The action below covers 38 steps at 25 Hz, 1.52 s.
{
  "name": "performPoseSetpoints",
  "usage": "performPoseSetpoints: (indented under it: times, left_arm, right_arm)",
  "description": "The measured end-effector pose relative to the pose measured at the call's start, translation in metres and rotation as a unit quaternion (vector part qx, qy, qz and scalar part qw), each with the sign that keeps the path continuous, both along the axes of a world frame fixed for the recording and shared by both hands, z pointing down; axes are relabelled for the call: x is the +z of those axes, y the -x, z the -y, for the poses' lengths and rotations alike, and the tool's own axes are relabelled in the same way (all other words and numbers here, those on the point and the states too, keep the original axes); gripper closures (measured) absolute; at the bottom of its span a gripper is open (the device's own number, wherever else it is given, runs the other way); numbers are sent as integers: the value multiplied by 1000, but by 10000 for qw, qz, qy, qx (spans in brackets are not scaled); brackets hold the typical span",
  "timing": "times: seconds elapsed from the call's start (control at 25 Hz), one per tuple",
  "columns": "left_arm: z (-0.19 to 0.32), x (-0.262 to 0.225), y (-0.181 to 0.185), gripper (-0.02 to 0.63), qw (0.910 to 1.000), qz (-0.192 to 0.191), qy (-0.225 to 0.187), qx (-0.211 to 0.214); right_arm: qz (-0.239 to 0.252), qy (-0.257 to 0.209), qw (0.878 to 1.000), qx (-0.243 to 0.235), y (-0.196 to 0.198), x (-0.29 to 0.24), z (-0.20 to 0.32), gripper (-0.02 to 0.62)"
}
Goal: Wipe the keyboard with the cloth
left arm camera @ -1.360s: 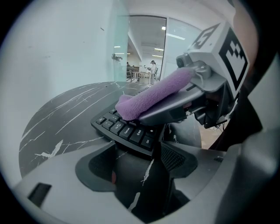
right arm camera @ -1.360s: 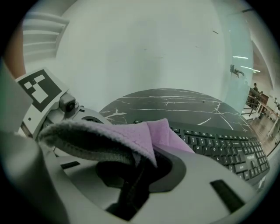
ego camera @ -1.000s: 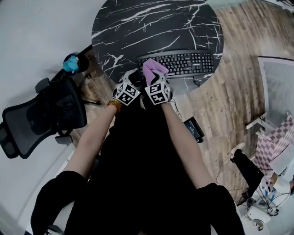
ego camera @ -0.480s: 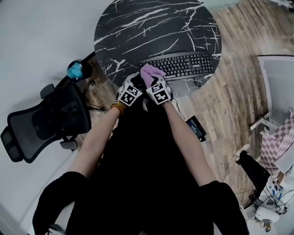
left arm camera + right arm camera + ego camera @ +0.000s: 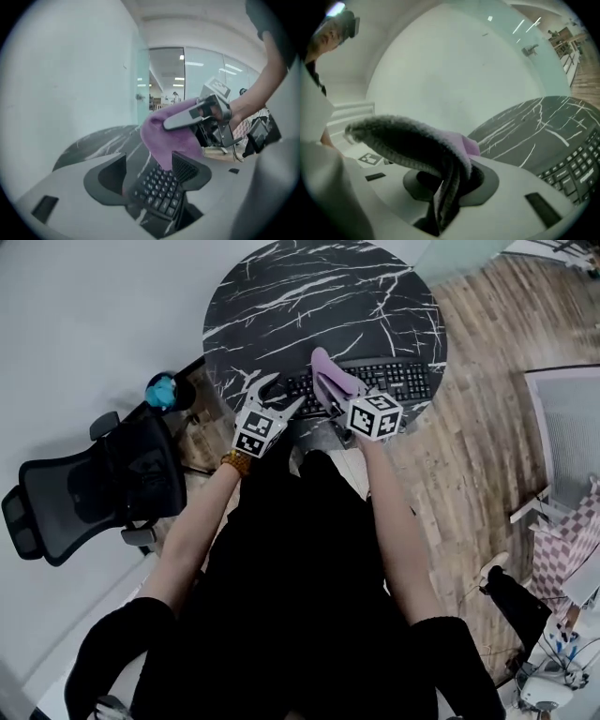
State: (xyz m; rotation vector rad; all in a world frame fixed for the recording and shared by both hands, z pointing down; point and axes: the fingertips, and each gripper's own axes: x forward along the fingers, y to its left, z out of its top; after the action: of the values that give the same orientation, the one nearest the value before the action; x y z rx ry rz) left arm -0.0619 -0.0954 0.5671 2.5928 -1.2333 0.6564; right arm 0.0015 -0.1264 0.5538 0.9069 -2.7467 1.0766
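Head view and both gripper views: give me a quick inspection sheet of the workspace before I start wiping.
Surface: round black marble-pattern table, dry as far as I can tell.
Job's things: black keyboard at the table's near edge; purple cloth held above its left end.
Clutter: nothing seen on the table.
Grippers: left gripper open and empty, keyboard keys showing between its jaws; right gripper shut on the cloth.
Cables: nothing seen clearly.
Surroundings: black office chair to the left, a blue object beside the table, wood floor on the right.
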Motion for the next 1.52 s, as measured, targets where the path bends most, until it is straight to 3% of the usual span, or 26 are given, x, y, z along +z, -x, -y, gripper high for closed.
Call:
performPoseSetpoints:
  times: [0.16,0.36,0.44,0.52,0.6,0.76,1.0,1.24,1.52]
  left_arm:
    - [23,-109,-20,298,9901,-450,-1317,-162]
    - [24,-218,-27,400,9661,-700,-2421,-559]
    - [17,-251,-27,452,9557,-770,-2780,-588]
    - [4,-281,-28,565,9446,-829,-3130,-533]
    - [-12,-303,-31,575,9376,-848,-3346,-415]
    - [-46,-322,-34,575,9348,-789,-3449,-324]
    - [-113,-311,-27,575,9388,-927,-3289,-430]
    - [-176,-279,-19,577,9510,-1136,-2791,-693]
    - [-230,-258,-27,578,9560,-1173,-2619,-608]
  right_arm:
    - [667,-639,9931,724,-60,-85,23,512]
    - [500,-1838,9740,1224,-104,-183,22,512]
    - [369,-2303,9626,1379,-114,-218,12,512]
    - [205,-2677,9502,1583,-126,-246,-3,508]
    - [10,-2978,9379,1782,-135,-266,-24,508]
    - [-461,-3392,9147,2147,-136,-287,-73,507]
    - [-884,-3412,8921,2828,-121,-290,-157,507]
    - [-1592,-3296,8904,2704,-98,-264,-234,508]
    - [-2056,-2893,8906,2844,-97,-228,-285,512]
